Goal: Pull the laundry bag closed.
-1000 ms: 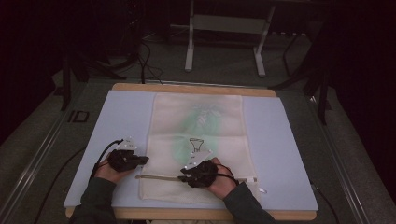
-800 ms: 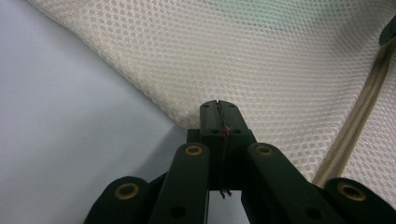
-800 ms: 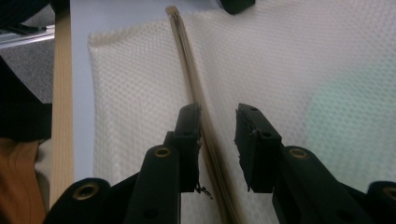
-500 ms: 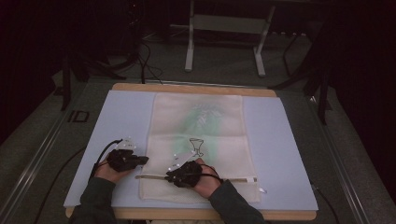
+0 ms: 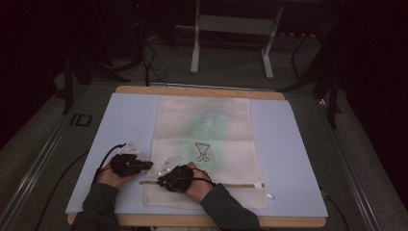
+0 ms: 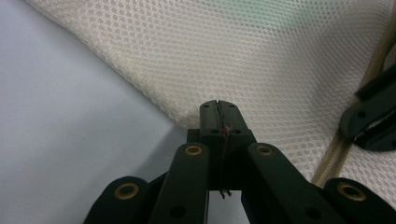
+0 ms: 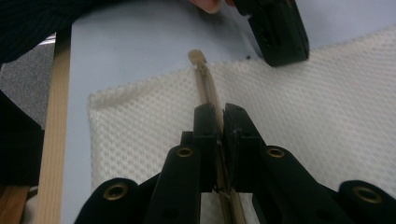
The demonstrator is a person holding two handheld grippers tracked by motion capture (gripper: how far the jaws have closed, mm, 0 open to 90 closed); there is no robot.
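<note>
A cream mesh bag with something green inside lies flat on the pale blue mat. Its zipper runs along the near edge. My left gripper is shut on the bag's left edge, its tips pinching the mesh. The right gripper has just been closing and is now shut on the zipper tape, a little short of the tape's free end. Both grippers sit close together at the bag's near left corner.
A wooden table edge frames the mat, and its near rim lies by my sleeve. A metal stand and cables occupy the dark floor behind. A small pale tag lies beside the bag's near right corner.
The right gripper slid left along the zipper toward the left gripper, and its jaws closed on the tape. The left gripper kept still.
</note>
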